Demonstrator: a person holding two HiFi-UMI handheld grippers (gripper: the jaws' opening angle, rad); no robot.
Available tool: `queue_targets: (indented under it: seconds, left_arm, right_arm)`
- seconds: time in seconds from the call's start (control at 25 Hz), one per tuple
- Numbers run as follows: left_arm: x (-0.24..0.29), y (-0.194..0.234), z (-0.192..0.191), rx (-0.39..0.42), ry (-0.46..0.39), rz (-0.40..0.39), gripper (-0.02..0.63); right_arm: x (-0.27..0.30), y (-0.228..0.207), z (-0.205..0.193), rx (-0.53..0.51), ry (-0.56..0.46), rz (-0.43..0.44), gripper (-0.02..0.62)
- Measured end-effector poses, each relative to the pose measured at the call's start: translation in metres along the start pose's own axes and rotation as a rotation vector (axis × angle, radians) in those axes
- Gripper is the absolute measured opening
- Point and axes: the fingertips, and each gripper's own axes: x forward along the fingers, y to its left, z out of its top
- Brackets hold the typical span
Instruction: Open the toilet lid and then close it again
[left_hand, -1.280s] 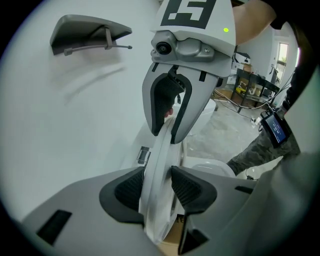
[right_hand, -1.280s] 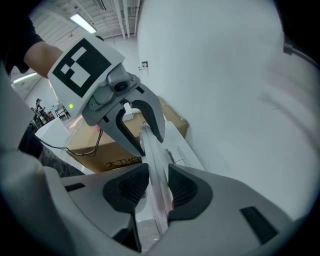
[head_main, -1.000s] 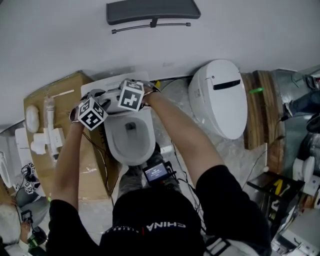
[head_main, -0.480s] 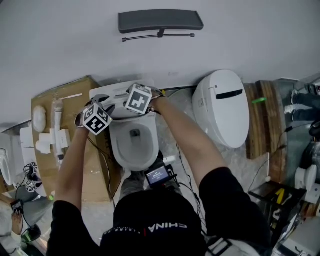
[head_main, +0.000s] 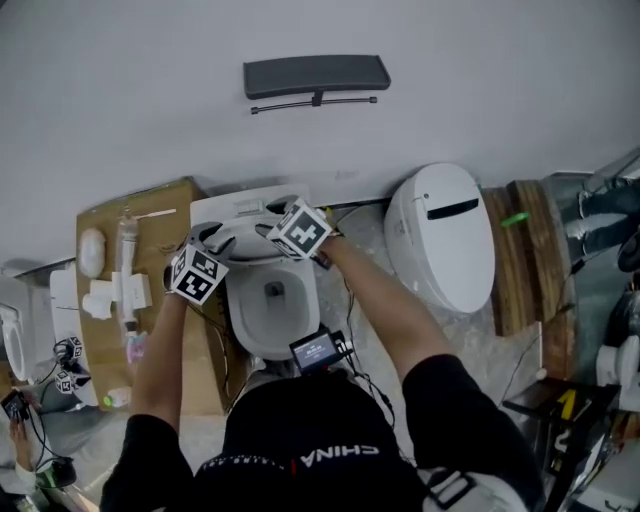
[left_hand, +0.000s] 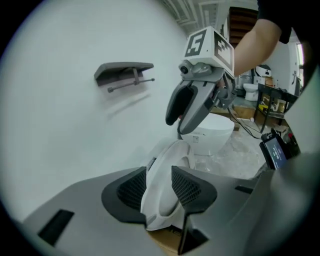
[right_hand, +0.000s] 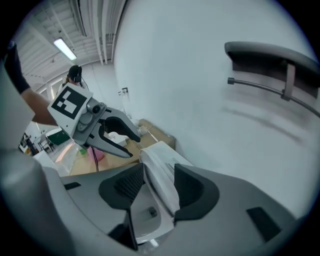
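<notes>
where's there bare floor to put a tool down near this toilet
Bare: the plastic-sheeted floor between the open toilet and the closed toilet, and the cardboard's near end. Crowded: white parts on the cardboard's far end.

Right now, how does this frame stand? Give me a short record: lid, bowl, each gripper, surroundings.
toilet lid: lifted well off the bowl, held at both side edges
bowl: exposed
left gripper: closed on the lid's edge
right gripper: jaws have just been opening; the lid's other edge is between them and looks in contact with both pads
surroundings: second toilet to the right, lid down; cardboard box to the left; dark wall shelf above
</notes>
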Motion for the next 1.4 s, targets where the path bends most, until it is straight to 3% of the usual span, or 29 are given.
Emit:
queue_targets:
  seconds: [0.2, 0.48, 0.56, 0.64, 0.8, 1.4]
  left_arm:
    - [-0.029, -0.012, 0.006, -0.175, -0.097, 0.057, 0.156]
    - [-0.049, -0.040, 0.020, -0.290, -0.191, 0.088, 0.152]
    - [-0.056, -0.045, 0.021, -0.323, -0.209, 0.109, 0.099]
    - [-0.061, -0.051, 0.018, -0.342, -0.216, 0.130, 0.036]
    - [-0.067, -0.061, 0.010, -0.357, -0.212, 0.124, 0.011]
    - [-0.096, -0.113, 0.018, -0.487, -0.264, 0.114, 0.010]
  right_arm:
    - [-0.025, 0.018, 0.000, 0.091, -0.088, -0.005, 0.181]
    - [-0.054, 0.037, -0.006, 0.129, -0.175, -0.054, 0.092]
    - [-0.058, 0.041, -0.011, 0.151, -0.188, -0.059, 0.080]
    - [-0.061, 0.045, -0.015, 0.181, -0.203, -0.060, 0.062]
    - [-0.063, 0.052, -0.025, 0.196, -0.210, -0.046, 0.031]
    - [-0.069, 0.064, -0.063, 0.176, -0.189, 0.043, 0.014]
